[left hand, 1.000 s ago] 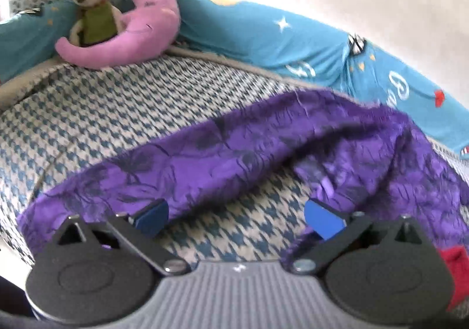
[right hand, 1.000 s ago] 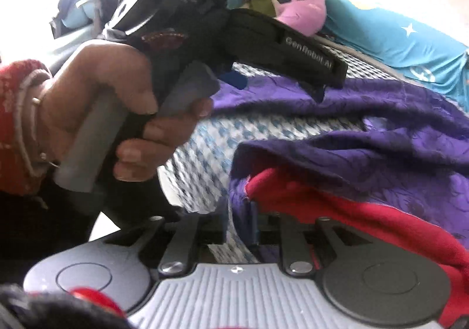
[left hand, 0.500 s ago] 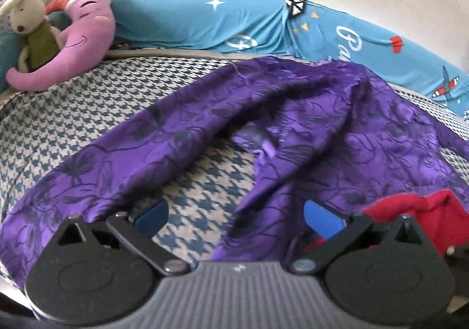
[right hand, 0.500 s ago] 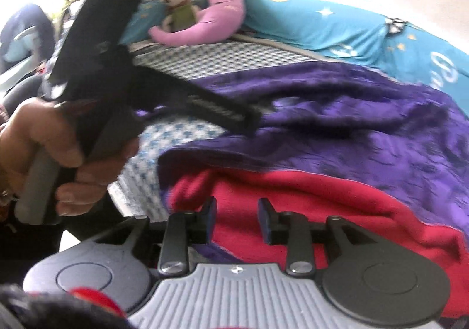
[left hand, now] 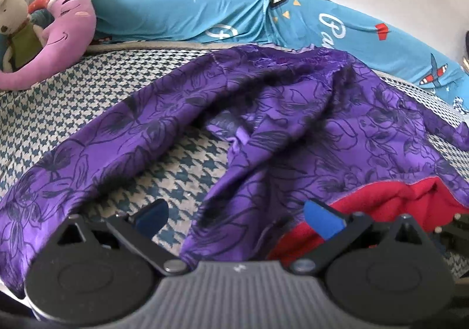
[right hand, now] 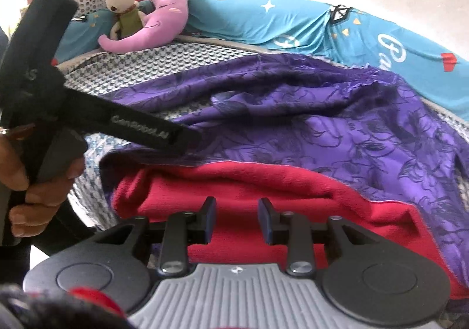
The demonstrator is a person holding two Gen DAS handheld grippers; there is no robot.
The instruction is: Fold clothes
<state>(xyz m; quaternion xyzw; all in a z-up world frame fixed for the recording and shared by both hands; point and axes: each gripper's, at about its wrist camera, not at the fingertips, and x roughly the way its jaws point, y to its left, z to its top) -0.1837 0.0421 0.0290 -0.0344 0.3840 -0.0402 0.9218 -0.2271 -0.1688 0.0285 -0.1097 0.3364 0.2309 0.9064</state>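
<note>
A bed with a blue-and-white houndstooth cover (left hand: 73, 100) runs up to a pale wall, with a long teal printed bolster (left hand: 234, 18) along the back and a pink plush cushion (left hand: 70, 27) holding a small toy rabbit (right hand: 121, 9) at the far left of that cover. Spread over the cover lies the purple floral garment (left hand: 337, 129), rumpled, one long limb of it trailing toward the near left edge, and its red lining (right hand: 263, 182) turned up along the near edge. The left gripper (left hand: 239, 216) hangs over the near hem with its blue pads wide apart and nothing between them; the purple cloth runs beneath it. The right gripper (right hand: 236, 219), just above the red lining, has its fingers partly open with a clear gap and grasps nothing. In the right wrist view a hand (right hand: 35, 182) holds the left tool's handle beside the cover's near corner. The garment looks laid out but not yet folded, so the work appears to be at the grasping stage. The next move probably calls for each gripper to close on a near edge of the garment.
</note>
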